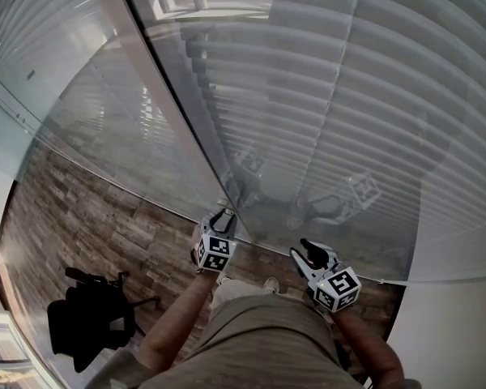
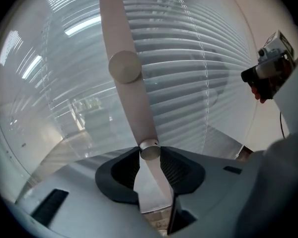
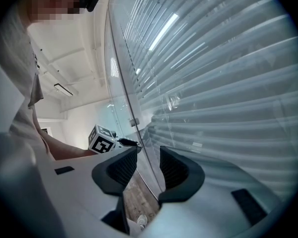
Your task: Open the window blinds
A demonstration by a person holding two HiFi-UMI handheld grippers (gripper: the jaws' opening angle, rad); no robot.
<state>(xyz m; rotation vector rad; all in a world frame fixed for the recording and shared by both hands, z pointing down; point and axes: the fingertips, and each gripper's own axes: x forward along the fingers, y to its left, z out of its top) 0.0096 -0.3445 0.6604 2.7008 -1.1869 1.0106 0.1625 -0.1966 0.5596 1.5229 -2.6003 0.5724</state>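
Pale horizontal blinds (image 1: 373, 96) hang behind a glass wall; their slats (image 2: 188, 63) lie close together and let through little view. A pale wand (image 2: 134, 108) with a round disc partway up runs down to my left gripper (image 2: 150, 155). Its metal end cap sits between the two dark pads, which touch it on both sides. In the head view the left gripper (image 1: 220, 221) points up at the wand (image 1: 202, 177). My right gripper (image 1: 310, 252) hovers beside it to the right. Its jaws (image 3: 148, 155) stand apart with nothing between them, facing the slats (image 3: 228, 83).
A black office chair (image 1: 93, 318) stands at the lower left on the wood-pattern floor (image 1: 89, 217). The person's legs (image 1: 259, 331) are right below the grippers. A white wall (image 1: 454, 331) meets the glass on the right.
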